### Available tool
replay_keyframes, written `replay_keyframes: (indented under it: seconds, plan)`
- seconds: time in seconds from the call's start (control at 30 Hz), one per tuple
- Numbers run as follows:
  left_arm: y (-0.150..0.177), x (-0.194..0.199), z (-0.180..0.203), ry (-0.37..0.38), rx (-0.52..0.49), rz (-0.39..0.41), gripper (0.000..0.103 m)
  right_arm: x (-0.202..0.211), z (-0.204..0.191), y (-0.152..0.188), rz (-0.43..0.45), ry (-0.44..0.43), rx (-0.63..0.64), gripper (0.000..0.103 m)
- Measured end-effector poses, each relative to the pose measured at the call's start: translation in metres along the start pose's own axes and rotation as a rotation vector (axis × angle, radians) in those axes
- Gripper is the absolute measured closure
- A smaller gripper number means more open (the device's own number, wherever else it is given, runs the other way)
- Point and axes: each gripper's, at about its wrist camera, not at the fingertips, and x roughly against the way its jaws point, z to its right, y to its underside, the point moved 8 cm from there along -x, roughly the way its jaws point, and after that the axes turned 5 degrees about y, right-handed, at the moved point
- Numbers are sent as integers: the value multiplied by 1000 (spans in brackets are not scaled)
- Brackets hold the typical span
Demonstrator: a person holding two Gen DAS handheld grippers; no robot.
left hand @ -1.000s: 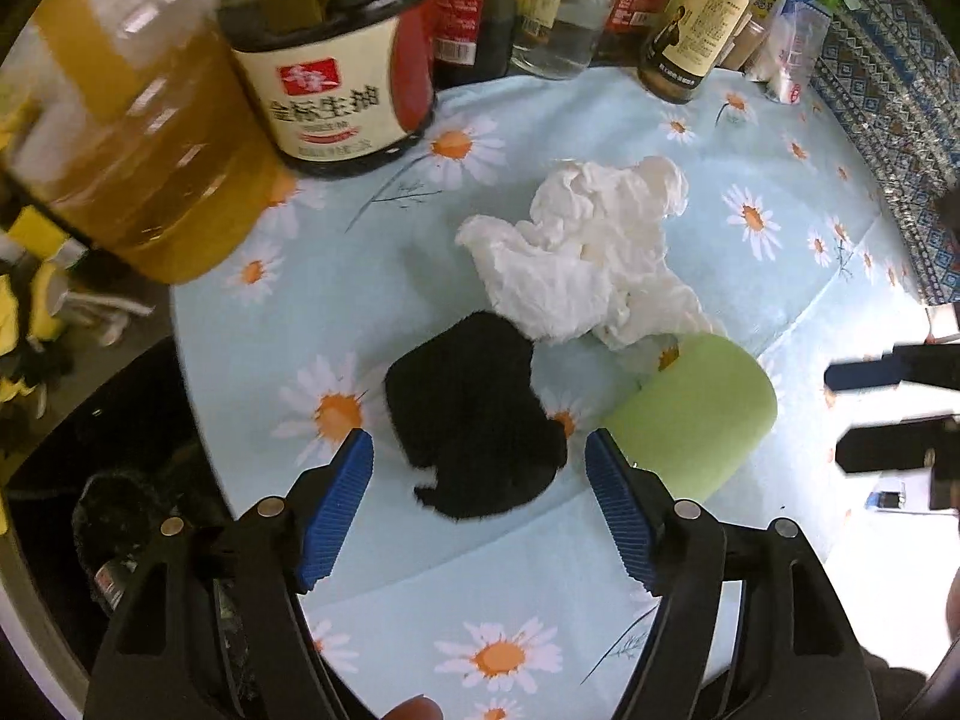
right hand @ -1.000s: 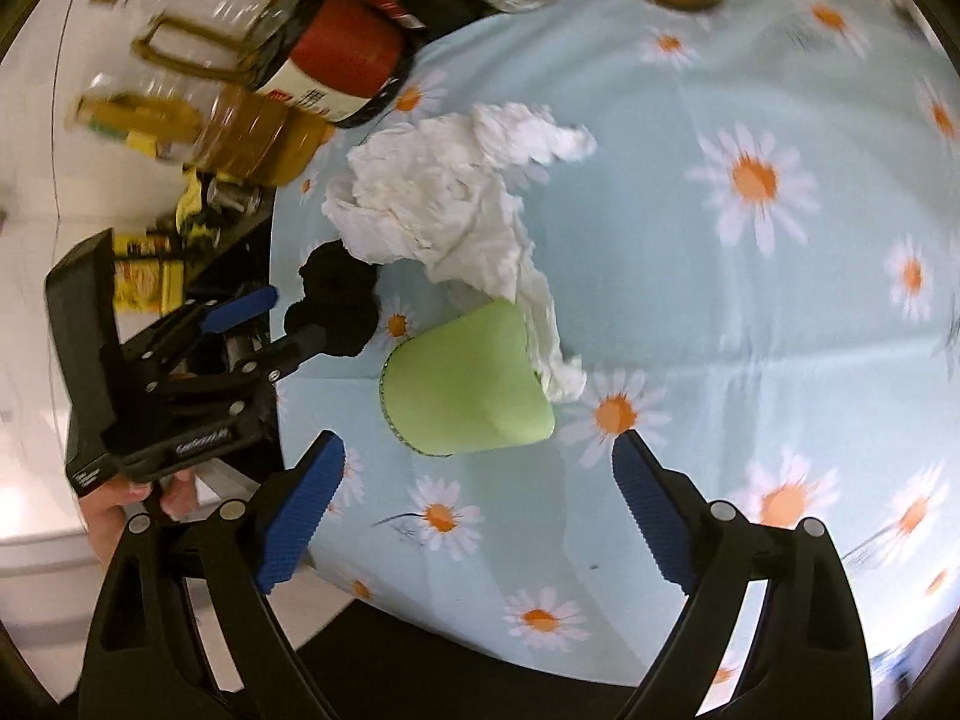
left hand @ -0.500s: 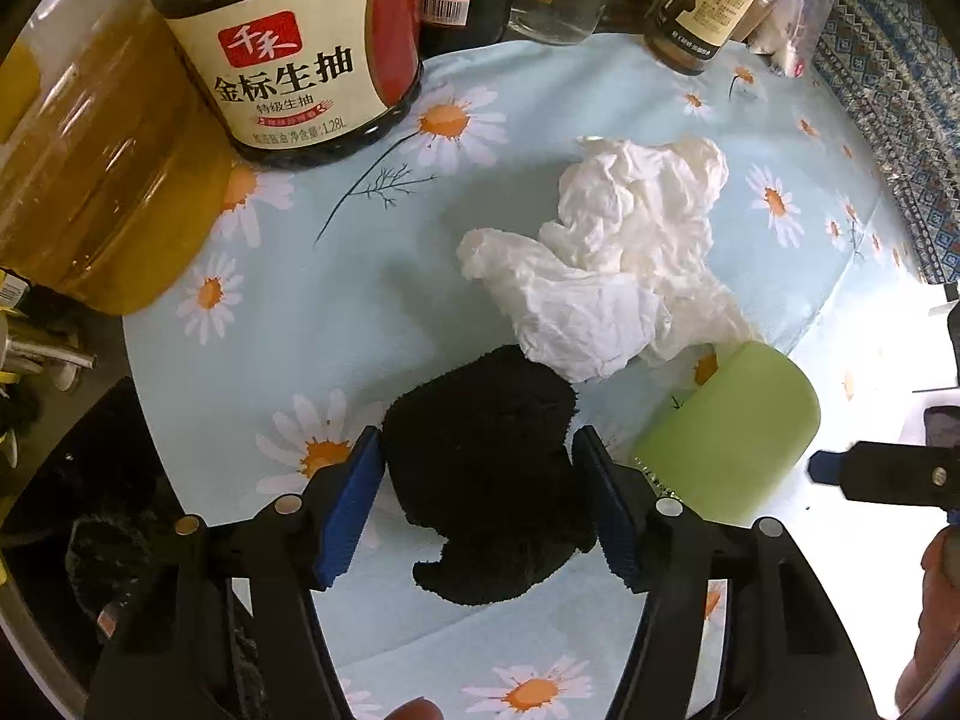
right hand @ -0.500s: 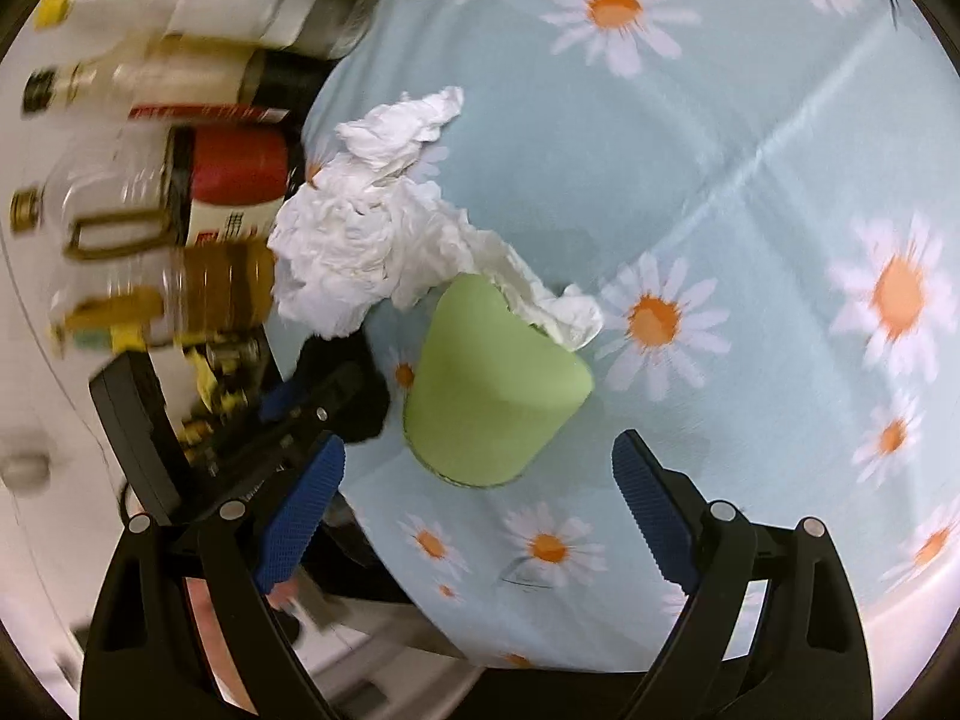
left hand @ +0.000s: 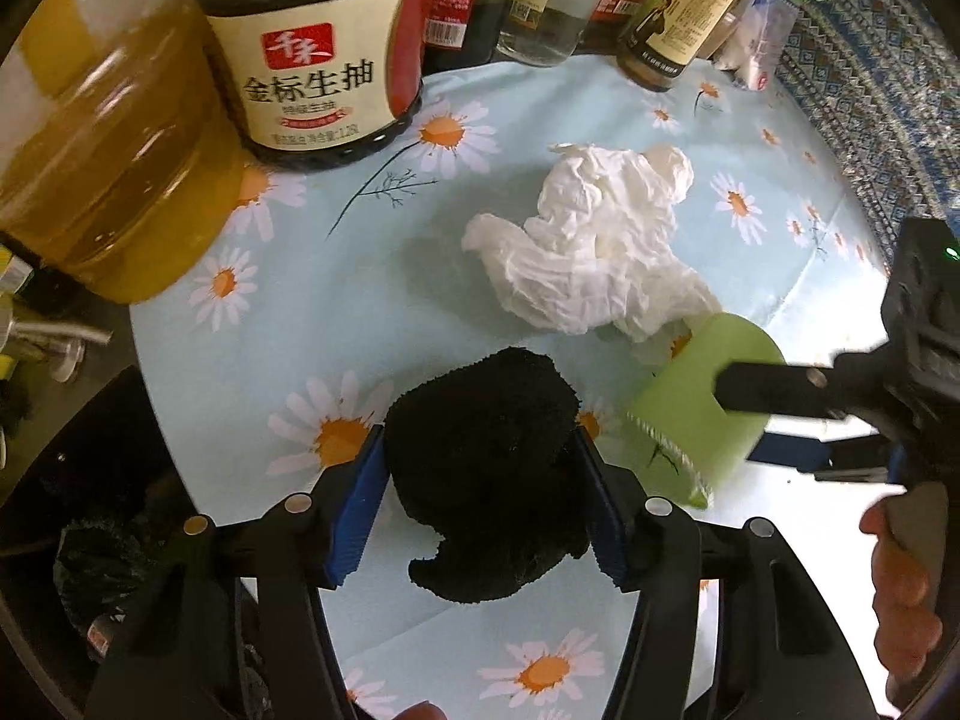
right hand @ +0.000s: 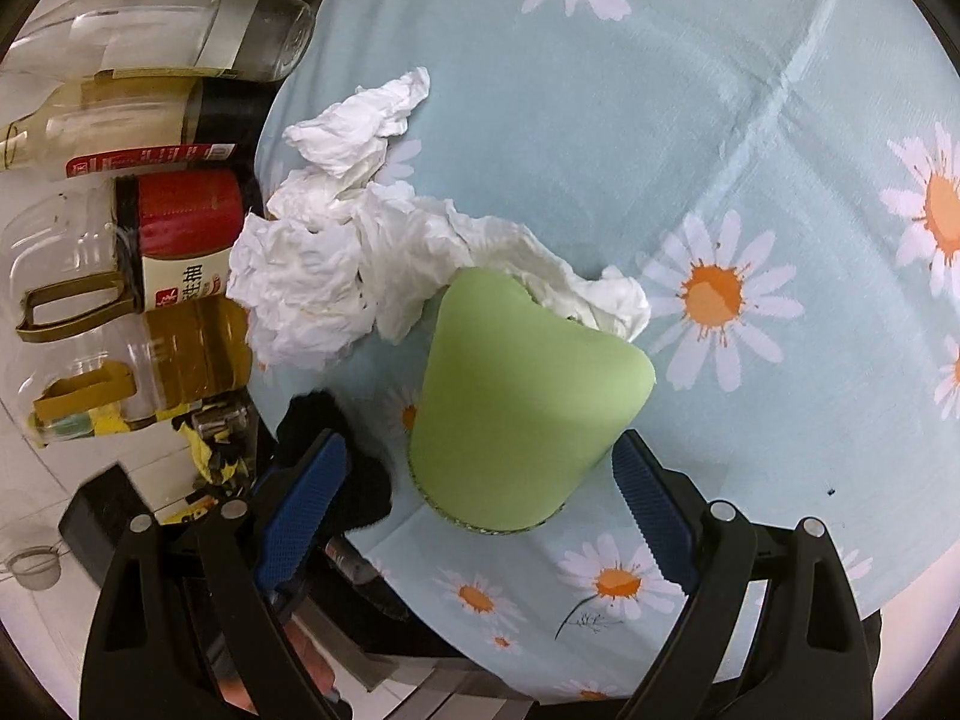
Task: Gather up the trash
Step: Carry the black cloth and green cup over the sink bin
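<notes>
Three pieces of trash lie on the daisy tablecloth (left hand: 372,276): one black cloth wad (left hand: 486,468), one green paper cup (right hand: 522,396) on its side, one crumpled white tissue (left hand: 594,252). Low in the left view, the left gripper (left hand: 480,516) presses both blue pads against the black wad. The right gripper (right hand: 474,498) reaches in level, spread wide around the cup's mouth, not touching. Several bottles stand along the top, the soy sauce bottle (left hand: 318,60) nearest.
</notes>
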Motion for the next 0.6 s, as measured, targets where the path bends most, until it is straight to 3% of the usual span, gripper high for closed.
replay_keyframes:
  seconds: [0.2,0.27,0.6]
  plan:
    - [13,18,-5,8,8,34,46,-5,-3,-1,7,60,-3,23]
    - [14,20,-4,11,12,44,46,-4,-3,-2,19,85,9,37]
    - [27,33,-5,16,32,84,46,-6,-10,7,11,79,48,41]
